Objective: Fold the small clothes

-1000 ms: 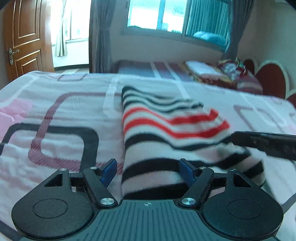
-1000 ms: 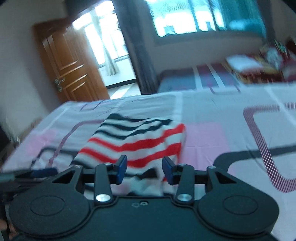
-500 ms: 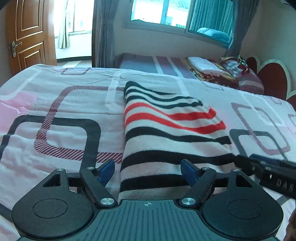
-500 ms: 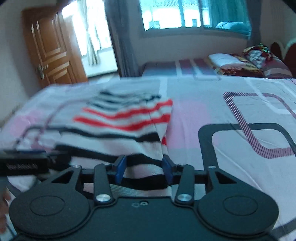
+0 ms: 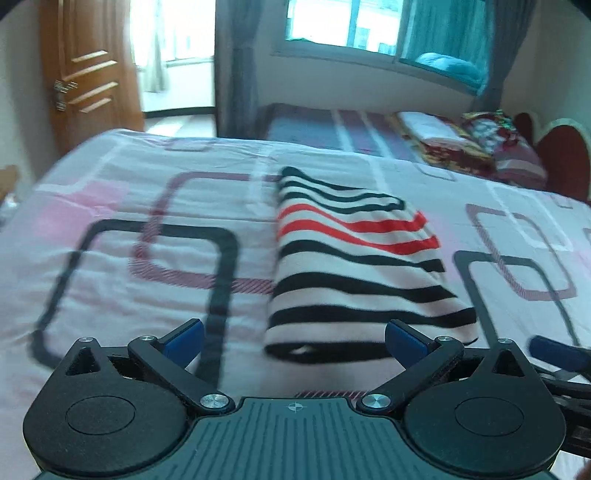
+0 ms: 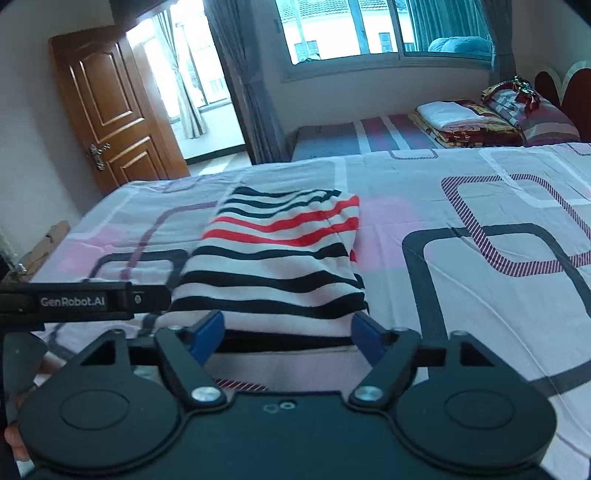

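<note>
Both grippers opening above a folded striped garment on the bed; nothing gripped.

Left gripper (image 5: 293, 338): jaws opening, blue pads spread wide and clear of the cloth, near edge of the garment seen between them but not pressed. Right gripper (image 6: 288, 334): jaws likewise opening, pads apart, near hem of the garment between them, no contact visible. Striped garment (image 6: 273, 258): folded into a long rectangle, black and red bands on white, lying flat on the bedsheet (image 6: 461, 295) just ahead of both grippers. Left gripper's finger seen from the right wrist view reaching in beside the garment's left edge. Farther off: a second bed (image 6: 332, 138) under the window (image 6: 354, 29), folded bedding (image 6: 450, 116) stacked on it, wooden door (image 6: 107, 110) at left. No containers in view.
</note>
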Demonstrator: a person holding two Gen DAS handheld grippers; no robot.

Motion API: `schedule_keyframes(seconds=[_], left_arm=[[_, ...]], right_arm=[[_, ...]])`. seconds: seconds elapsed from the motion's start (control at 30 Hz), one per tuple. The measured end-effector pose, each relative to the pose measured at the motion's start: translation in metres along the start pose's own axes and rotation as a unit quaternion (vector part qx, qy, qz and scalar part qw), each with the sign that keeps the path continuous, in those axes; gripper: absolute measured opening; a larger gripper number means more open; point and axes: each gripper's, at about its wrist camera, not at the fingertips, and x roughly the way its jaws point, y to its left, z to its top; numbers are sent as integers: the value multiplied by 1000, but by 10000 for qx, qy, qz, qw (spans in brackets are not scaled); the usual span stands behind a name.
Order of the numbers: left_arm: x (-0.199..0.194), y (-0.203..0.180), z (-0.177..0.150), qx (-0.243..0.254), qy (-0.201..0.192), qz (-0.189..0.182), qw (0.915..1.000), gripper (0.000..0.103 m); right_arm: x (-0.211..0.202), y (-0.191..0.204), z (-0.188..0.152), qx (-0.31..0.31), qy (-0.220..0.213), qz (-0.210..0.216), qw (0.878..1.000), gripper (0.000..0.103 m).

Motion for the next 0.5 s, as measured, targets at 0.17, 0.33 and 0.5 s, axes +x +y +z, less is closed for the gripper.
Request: schedule_keyframes(seconds=[0.17,0.33,0.5], left_arm=[[-49,-5,-13,73,-280,466,9985,103],[-108,-21,-38,313,-663,711,9948,103],[-168,-40,-70,558,-633,376,9957,103]], right_arm=[[-39,1,-3,34,60,346,9994,90],[-83,4,-15,-228,101,689,9973,95],[-134,1,-29,-281,-14,1031,9943,102]])
